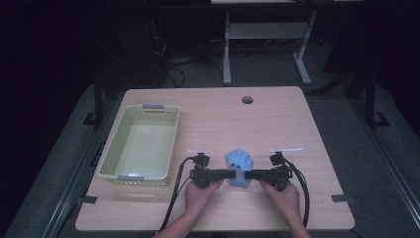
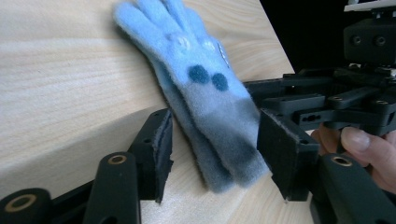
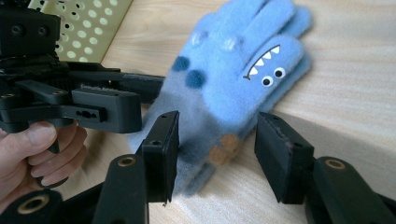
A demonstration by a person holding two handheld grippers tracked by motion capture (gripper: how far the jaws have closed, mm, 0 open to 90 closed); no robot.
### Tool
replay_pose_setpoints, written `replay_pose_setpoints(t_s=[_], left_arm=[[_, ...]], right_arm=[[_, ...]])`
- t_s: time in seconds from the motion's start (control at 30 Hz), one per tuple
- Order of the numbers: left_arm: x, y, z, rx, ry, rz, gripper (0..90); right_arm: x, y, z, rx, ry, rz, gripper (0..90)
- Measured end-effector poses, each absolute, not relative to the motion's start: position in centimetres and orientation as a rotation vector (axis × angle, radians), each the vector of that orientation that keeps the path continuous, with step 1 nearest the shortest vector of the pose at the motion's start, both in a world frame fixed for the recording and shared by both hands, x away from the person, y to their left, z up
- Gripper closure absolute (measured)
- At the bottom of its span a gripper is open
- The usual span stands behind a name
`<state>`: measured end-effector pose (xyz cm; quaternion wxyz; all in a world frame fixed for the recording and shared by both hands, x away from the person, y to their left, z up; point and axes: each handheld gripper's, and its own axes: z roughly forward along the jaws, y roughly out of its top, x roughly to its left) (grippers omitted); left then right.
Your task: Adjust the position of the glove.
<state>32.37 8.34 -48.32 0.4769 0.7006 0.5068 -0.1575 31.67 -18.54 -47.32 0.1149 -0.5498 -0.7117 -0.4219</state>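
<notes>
Lying on the pale wooden table (image 1: 277,124), a blue glove (image 1: 239,167) sits between both spread tools.

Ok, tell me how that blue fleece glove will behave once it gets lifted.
The glove looks like soft fleece, so it will probably droop. It seems light and fuzzy, unlikely to slip from the pads. Lying flat, it shouldn't roll.

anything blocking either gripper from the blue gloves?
Nothing visible. The blue gloves lie flat on the table, cuff end already between the jaws of the left gripper and the right gripper, with gaps beside the pads.
</notes>
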Motion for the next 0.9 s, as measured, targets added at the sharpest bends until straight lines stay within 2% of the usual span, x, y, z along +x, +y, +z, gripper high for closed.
replay_pose_setpoints(t_s=[0.1, 0.3, 0.53, 0.9], left_arm=[[32.23, 8.11, -48.32, 1.719, 1.229, -0.386, 46.0], [32.36, 8.08, -48.63, 1.701, 1.236, -0.423, 52.7], [32.46, 8.08, -48.96, 1.695, 1.232, -0.437, 58.8], [32.64, 7.89, -49.27, 1.677, 1.227, -0.455, 62.1]], right_arm=[[31.56, -18.53, -47.41, -1.619, -2.077, -1.241, 51.6], [31.32, -18.34, -47.74, -1.633, -2.053, -1.264, 58.2], [31.15, -18.08, -47.91, -1.648, -2.035, -1.281, 60.9], [31.01, -17.75, -48.18, -1.634, -2.023, -1.297, 64.8]])
